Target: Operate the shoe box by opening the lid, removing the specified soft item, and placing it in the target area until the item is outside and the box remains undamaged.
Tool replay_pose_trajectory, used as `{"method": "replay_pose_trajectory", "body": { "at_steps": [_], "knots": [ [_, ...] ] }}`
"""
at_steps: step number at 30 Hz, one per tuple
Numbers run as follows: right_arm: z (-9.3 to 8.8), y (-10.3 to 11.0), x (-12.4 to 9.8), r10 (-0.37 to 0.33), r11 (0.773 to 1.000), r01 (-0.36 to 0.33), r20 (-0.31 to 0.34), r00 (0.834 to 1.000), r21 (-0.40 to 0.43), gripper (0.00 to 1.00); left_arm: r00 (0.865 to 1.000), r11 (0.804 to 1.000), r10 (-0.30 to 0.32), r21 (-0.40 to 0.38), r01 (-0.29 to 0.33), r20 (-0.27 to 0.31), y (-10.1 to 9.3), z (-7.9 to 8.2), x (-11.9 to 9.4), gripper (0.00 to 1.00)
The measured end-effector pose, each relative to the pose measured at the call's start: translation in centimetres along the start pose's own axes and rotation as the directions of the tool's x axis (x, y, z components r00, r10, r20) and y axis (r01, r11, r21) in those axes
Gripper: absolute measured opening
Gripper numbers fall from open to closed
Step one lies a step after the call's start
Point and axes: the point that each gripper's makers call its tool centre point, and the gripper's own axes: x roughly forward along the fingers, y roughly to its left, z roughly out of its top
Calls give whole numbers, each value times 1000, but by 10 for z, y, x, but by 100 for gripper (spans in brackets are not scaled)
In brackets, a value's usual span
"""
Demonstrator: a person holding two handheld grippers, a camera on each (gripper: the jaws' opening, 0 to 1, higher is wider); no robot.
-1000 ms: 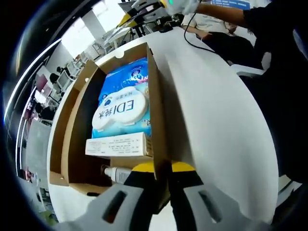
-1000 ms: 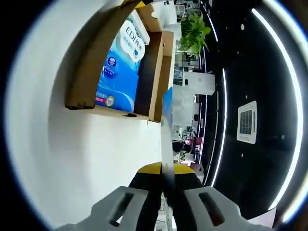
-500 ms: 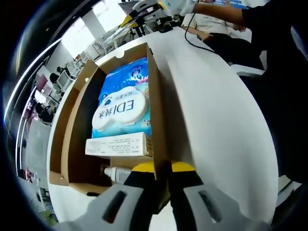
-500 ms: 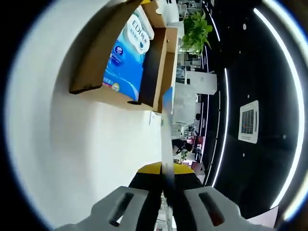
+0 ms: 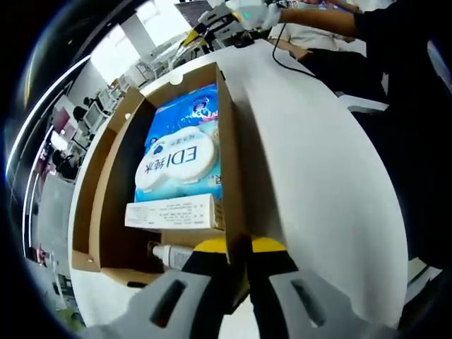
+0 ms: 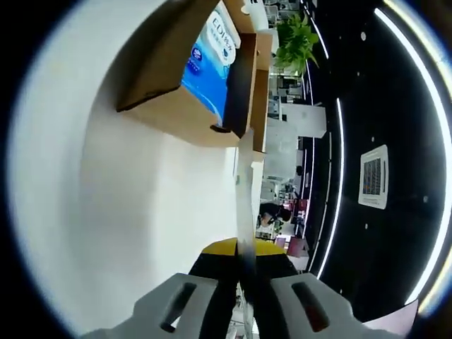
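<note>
An open brown shoe box [image 5: 106, 183] lies on the white table [image 5: 318, 183]. Inside lie a blue wipes pack [image 5: 180, 152], a small white carton [image 5: 173, 212] and a white bottle [image 5: 168, 254]. My left gripper [image 5: 239, 279] is shut on the box's right side wall [image 5: 229, 141]. In the right gripper view, my right gripper [image 6: 240, 279] is shut on a thin lid panel [image 6: 244, 187] seen edge-on, reaching toward the shoe box [image 6: 176, 106] with the wipes pack [image 6: 212, 60] inside. The right gripper [image 5: 215, 18] also appears beyond the box's far end, held by a gloved hand [image 5: 261, 10].
A person in dark clothes [image 5: 402, 78] sits at the table's far right, with a black cable [image 5: 289, 63] running over it. A potted plant [image 6: 296, 46] and office furniture stand beyond the table [image 6: 120, 226]. Bare white tabletop spreads right of the box.
In the right gripper view the box has slid up and away, now seen more from its outer side. The left gripper view is the same, apart from the gloved hand shifting slightly.
</note>
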Motion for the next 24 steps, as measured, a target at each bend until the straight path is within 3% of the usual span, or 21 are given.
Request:
{"method": "replay_pose_trajectory", "body": {
  "at_steps": [24],
  "knots": [
    [10,23,2,64,998,-64,10,998,-8,1,1000,1000,3,1,-3,-7,0,0,0,7]
  ]
}}
